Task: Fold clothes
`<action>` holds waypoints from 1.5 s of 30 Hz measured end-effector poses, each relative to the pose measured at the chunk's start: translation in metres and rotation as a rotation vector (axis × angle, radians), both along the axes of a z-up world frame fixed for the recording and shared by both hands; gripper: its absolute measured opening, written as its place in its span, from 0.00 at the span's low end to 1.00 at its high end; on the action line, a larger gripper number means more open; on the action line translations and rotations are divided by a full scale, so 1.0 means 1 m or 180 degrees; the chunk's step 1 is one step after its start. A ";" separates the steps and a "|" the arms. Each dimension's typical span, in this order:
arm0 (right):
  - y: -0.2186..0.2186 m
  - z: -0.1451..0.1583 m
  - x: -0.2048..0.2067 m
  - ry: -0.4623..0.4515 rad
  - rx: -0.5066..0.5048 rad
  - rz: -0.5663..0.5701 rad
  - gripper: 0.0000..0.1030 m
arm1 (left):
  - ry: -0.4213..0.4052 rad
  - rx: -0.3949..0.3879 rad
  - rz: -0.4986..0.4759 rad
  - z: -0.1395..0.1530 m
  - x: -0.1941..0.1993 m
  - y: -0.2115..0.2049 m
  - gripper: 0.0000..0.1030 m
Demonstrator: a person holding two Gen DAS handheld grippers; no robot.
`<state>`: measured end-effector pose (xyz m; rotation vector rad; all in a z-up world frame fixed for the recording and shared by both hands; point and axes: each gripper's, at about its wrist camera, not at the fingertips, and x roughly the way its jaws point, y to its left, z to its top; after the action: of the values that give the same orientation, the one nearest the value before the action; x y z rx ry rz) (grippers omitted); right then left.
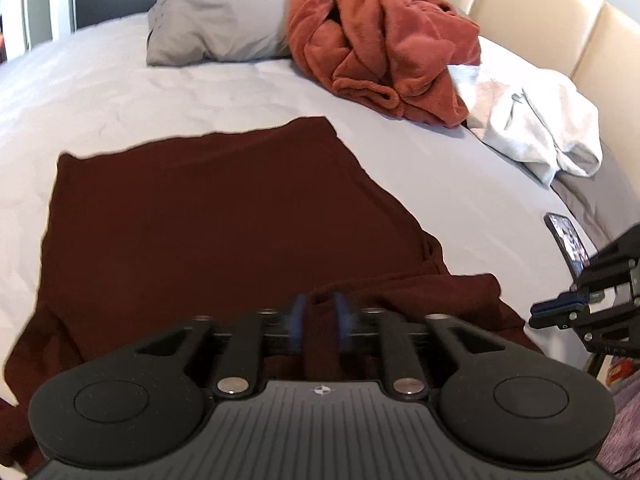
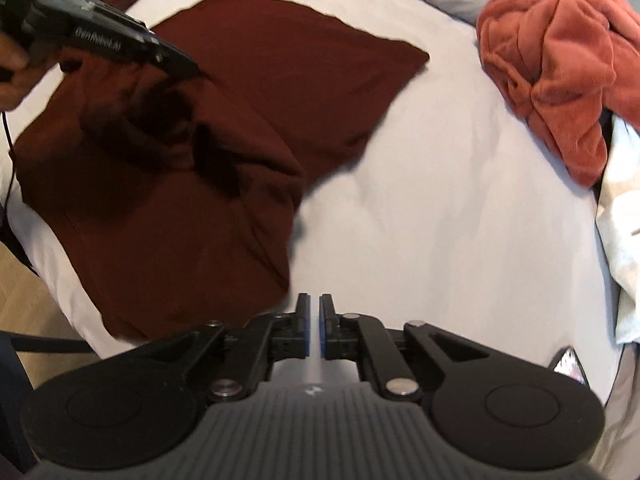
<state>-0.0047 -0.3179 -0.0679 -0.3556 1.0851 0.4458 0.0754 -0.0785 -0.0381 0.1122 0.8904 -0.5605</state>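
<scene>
Parted around a ridge of the maroon garment [image 1: 192,216], the left gripper [image 1: 320,322] seems to be releasing a fold, while the right gripper [image 2: 314,330], slightly apart and empty, must next regrip cloth lying left of it.

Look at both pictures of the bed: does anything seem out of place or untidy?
Yes. A phone lies on the bed among the laundry. The maroon shirt's near edge is bunched rather than flat, and the orange robe sits crumpled, partly over the white garment.
</scene>
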 end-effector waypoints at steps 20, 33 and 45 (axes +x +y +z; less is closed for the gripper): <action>0.008 -0.009 0.014 0.0099 0.0370 -0.0156 0.41 | -0.0380 0.0987 -0.0733 -0.042 -0.070 -0.015 0.28; 0.013 -0.019 0.007 0.0331 -0.0037 0.0108 0.02 | -0.0411 0.0695 -0.0335 0.033 -0.059 0.048 0.06; 0.000 -0.002 -0.002 0.0336 -0.0070 0.0208 0.06 | -0.0009 0.1009 -0.0545 -0.005 -0.070 0.051 0.28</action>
<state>-0.0066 -0.3174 -0.0698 -0.3913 1.1844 0.5156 0.0057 -0.0279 -0.0427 0.4799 0.9676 -0.5741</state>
